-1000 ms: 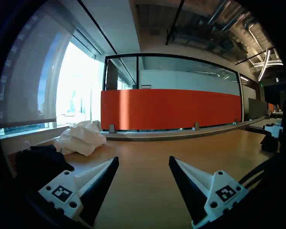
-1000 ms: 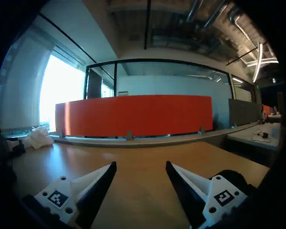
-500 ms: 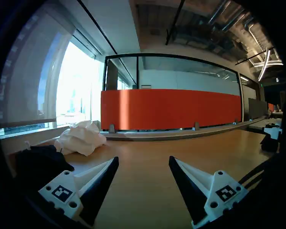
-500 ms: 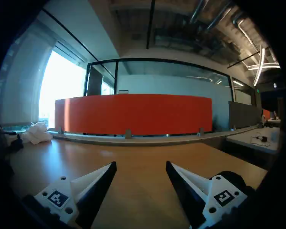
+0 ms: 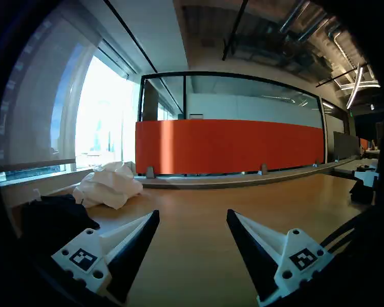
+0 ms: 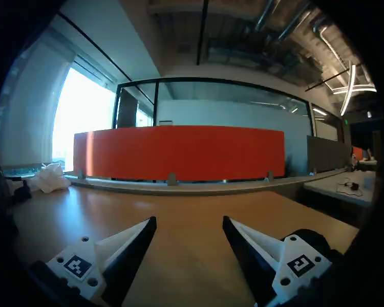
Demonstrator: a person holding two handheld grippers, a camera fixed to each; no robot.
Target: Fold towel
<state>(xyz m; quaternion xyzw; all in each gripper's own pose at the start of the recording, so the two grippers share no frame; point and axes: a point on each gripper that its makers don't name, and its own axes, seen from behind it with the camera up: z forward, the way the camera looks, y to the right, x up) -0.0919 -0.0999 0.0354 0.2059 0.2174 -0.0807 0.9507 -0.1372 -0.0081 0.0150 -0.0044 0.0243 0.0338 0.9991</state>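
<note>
A crumpled white towel (image 5: pixel 108 184) lies in a heap on the wooden table (image 5: pixel 202 225), at the far left near the window. In the right gripper view the same towel (image 6: pixel 49 177) is small and far off to the left. My left gripper (image 5: pixel 193 216) hovers low over the table, open, nothing between its white fingers; the towel is ahead and to its left, apart from it. My right gripper (image 6: pixel 189 221) is also open and empty over bare wood. The other gripper (image 5: pixel 365 185) appears at the right edge of the left gripper view.
A dark object (image 5: pixel 54 217) sits on the table just left of my left fingers, in front of the towel. An orange partition (image 5: pixel 228 146) runs along the table's far edge. Another desk with small items (image 6: pixel 348 187) stands to the right.
The right gripper view has tilted slightly, so the towel and table edge sit a little higher at its left. The left gripper has not moved.
</note>
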